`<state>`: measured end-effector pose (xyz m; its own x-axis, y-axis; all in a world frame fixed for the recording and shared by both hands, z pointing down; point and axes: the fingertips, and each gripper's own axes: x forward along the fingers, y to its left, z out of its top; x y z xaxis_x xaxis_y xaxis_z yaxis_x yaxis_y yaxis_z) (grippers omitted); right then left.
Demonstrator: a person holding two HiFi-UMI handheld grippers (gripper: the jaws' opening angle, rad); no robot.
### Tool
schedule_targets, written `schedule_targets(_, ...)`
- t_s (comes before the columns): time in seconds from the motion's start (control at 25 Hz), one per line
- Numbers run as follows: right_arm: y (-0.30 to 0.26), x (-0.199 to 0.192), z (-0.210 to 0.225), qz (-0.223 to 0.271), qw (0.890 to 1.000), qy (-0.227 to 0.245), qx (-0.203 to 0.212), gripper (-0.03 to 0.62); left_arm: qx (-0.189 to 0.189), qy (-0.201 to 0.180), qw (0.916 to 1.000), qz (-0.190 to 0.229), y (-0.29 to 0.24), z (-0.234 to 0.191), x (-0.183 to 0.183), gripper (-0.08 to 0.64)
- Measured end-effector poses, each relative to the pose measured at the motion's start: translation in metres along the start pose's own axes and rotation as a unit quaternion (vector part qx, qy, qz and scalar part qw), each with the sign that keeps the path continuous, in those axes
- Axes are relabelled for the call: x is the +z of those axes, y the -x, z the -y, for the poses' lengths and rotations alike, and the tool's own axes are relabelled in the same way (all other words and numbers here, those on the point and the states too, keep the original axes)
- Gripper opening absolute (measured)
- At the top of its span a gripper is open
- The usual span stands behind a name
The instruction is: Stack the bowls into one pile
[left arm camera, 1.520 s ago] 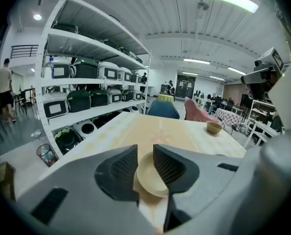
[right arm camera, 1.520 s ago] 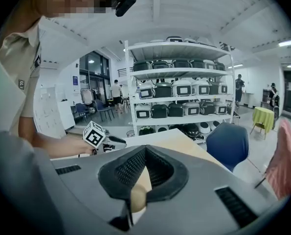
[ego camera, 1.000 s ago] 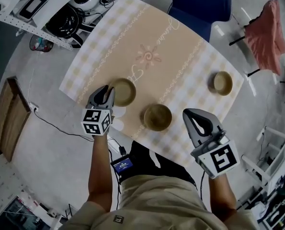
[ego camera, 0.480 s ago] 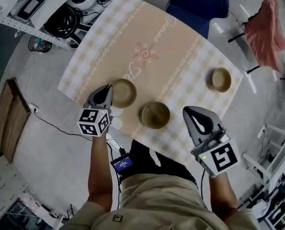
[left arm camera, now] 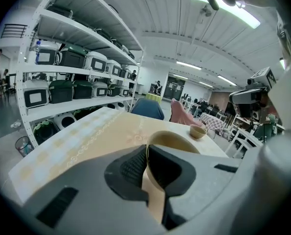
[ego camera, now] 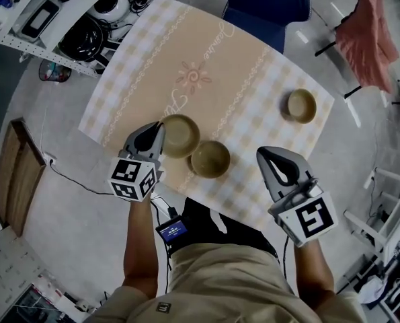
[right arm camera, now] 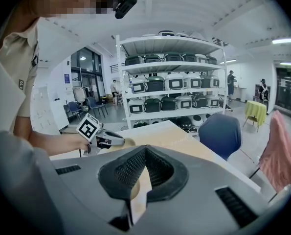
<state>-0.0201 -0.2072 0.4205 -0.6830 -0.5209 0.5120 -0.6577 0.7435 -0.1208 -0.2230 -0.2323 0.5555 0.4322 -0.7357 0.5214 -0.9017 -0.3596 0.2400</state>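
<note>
Bright, even indoor light in all views; ceiling strip lights (left arm camera: 223,6) blow out at upper right of the left gripper view; another strip (right arm camera: 287,41) glares at the right edge of the right gripper view; head view flat, table (ego camera: 240,73) nearly shadowless; heavy fisheye, shelves (left arm camera: 77,72) bow, black vignette in corners; left gripper (left arm camera: 146,153) and bowl (left arm camera: 179,142) rim soft, close to lens; right gripper (right arm camera: 145,153) likewise; backgrounds reasonably sharp.

A big open indoor hall, like a lab or test workshop: white metal shelving (right arm camera: 169,77) stacked with rows of cooker-like appliances (right arm camera: 175,83) stands at eleven o'clock from the cloth-covered table (ego camera: 206,66) in the head view; strip lights (left arm camera: 228,11) overhead, bare grey floor (ego camera: 65,200), further tables (left arm camera: 213,120) far off
</note>
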Motion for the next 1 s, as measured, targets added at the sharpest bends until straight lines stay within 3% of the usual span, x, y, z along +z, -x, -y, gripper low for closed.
schedule_targets(1.0, 0.043, -0.035, 0.038, 0.006, 0.999, -0.025, -0.033, 0.003, -0.062, -0.011, 0.9960, -0.064, -0.027, 0.085, -0.047, 0.021)
